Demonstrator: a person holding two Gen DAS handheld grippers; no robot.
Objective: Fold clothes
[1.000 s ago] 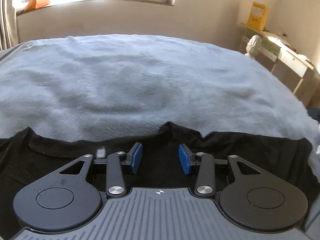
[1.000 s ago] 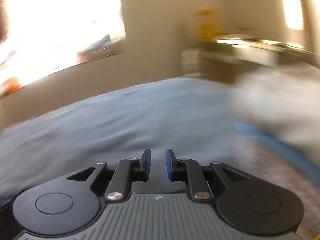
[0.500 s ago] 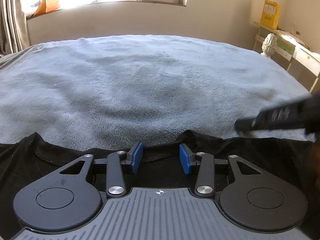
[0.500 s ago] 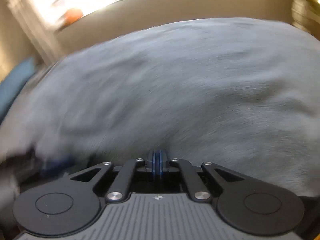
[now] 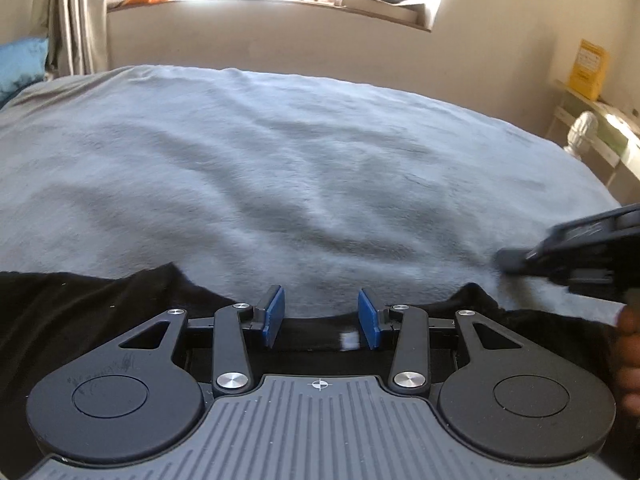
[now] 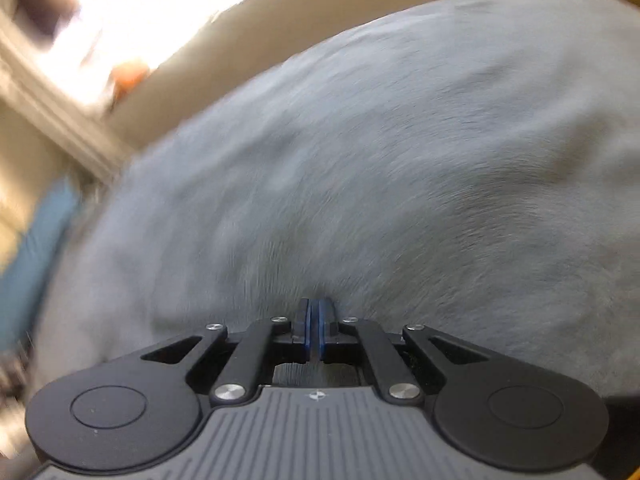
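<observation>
- Black garment [image 5: 100, 312]: dark shirt-like piece lying spread along the near edge of the bed, its upper hem running across the bottom of the left wrist view; a small white tag [image 5: 350, 339] shows at what looks like the neckline.
- Grey blanket [image 5: 300, 184]: plush cover over the whole bed, lightly rumpled, bare beyond the garment.
- Left gripper [image 5: 320, 316]: jaws stand partly apart, blue pads [image 5: 274, 314] on either side of the neckline dip; nothing pinched between them. Whether the tips touch the cloth cannot be told.
- Right gripper [image 6: 315, 330]: jaws closed, pads together over the blanket. In its own blurred view no cloth shows between the pads, so it appears empty. In the left wrist view it enters from the right, near the garment's right shoulder peak, with part of a hand [image 5: 628, 360] below it.
- Surroundings: bright window ledge with oddments at the far wall, blue pillow [image 5: 20, 64] at left, yellow box [image 5: 588, 68] on a side shelf at right.
- Step in hand, by judgement: the start of a fold, both tools lining up on the garment's top edge; no fold is visible yet.
- Next move calls for: the right jaws to part and take the shoulder, the left to close on the hem, each pinching the shirt only and not the blanket's pile.
</observation>
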